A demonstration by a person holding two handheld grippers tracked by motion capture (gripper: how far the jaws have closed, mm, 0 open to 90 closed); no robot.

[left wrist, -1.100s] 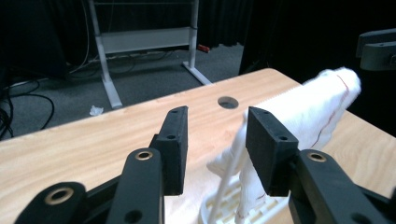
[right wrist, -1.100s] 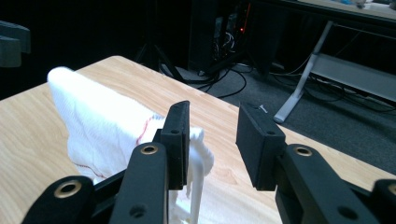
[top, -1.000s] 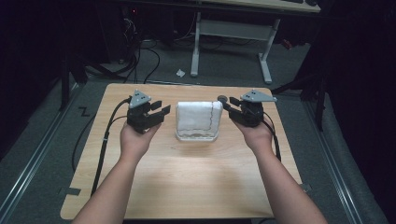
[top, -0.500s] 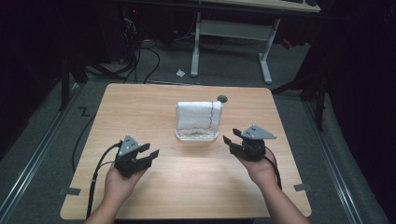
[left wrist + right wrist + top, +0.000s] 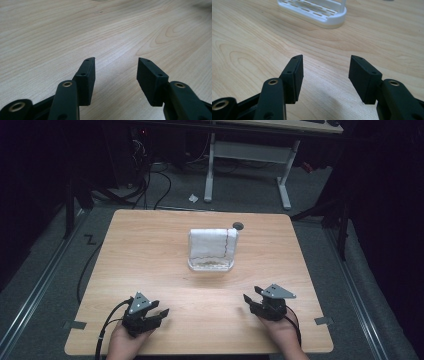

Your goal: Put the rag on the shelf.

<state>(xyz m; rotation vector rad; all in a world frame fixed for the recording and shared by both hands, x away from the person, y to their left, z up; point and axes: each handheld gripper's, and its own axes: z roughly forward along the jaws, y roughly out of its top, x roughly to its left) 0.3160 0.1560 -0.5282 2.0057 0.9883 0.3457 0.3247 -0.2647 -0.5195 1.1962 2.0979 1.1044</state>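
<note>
I read the white rack (image 5: 210,264) with its folded cloth (image 5: 211,243) draped upright as my landmark, sitting mid-table. My left gripper (image 5: 154,314) rests well short of the rack, toward my near-left edge of the wooden table (image 5: 150,245); my right gripper (image 5: 252,300) sits well short of it to the near-right. Both sets of jaws stand wide apart, holding nothing. To reach the cloth cleanly, I would advance both grippers level toward the rack, keep the jaws spread, and close on the cloth's top edge, not the rack's base.
</note>
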